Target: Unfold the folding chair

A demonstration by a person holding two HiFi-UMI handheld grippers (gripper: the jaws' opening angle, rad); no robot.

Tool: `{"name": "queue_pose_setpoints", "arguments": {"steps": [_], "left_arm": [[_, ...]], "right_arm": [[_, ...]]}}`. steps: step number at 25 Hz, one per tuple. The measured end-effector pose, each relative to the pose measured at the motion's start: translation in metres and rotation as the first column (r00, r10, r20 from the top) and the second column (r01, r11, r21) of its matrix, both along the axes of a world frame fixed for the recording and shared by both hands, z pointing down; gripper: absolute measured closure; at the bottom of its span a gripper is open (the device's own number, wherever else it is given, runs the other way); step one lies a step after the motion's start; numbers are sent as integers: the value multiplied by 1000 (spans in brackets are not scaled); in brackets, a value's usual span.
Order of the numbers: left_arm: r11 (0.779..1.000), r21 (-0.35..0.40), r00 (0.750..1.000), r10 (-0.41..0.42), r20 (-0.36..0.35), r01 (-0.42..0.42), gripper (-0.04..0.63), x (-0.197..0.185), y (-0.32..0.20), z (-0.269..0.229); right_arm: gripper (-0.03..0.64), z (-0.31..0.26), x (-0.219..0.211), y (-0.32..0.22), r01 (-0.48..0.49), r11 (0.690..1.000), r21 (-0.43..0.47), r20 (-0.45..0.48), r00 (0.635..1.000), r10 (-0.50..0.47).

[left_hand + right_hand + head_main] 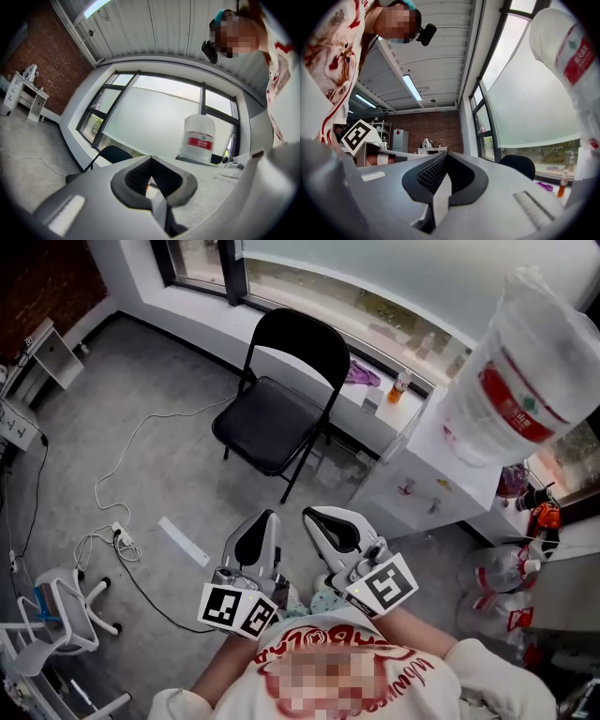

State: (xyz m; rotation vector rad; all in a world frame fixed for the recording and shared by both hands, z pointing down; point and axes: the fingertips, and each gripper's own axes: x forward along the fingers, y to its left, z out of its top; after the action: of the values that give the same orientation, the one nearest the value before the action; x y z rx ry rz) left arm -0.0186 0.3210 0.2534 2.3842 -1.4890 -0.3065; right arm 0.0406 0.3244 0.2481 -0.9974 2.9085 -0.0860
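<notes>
Looking at the folding chair [279,413], I'd say the main job is pretty much done. It stands open on the grey floor [112,390] with the seat flat and the backrest up, its back toward the window sill [309,296]. The white cabinet [412,479] with the big water bottle [516,381] on top is just to its right. A white cable [141,442] snakes over the floor on the other side, clear of the chair legs.

Both tongs are well away from the chair, held close to the person's chest and pointing level toward it. The left gripper [265,518] has its jaws pressed together with nothing in them, and it's the same for the right gripper [315,516].

So my guess is this is the wrap-up stage. If the seat needs a last push to sit fully down, that'd mean reaching forward and spreading one pair of jaws first. Otherwise there's nothing left to grab.
</notes>
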Motion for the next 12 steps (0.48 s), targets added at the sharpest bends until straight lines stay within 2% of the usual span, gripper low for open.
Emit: {"name": "queue_pose_setpoints", "arguments": {"steps": [12], "left_arm": [[999, 50, 1000, 7, 23, -8, 595, 23, -1, -17]], "right_arm": [[591, -12, 15, -1, 26, 999, 38, 3, 1000, -26]]}}
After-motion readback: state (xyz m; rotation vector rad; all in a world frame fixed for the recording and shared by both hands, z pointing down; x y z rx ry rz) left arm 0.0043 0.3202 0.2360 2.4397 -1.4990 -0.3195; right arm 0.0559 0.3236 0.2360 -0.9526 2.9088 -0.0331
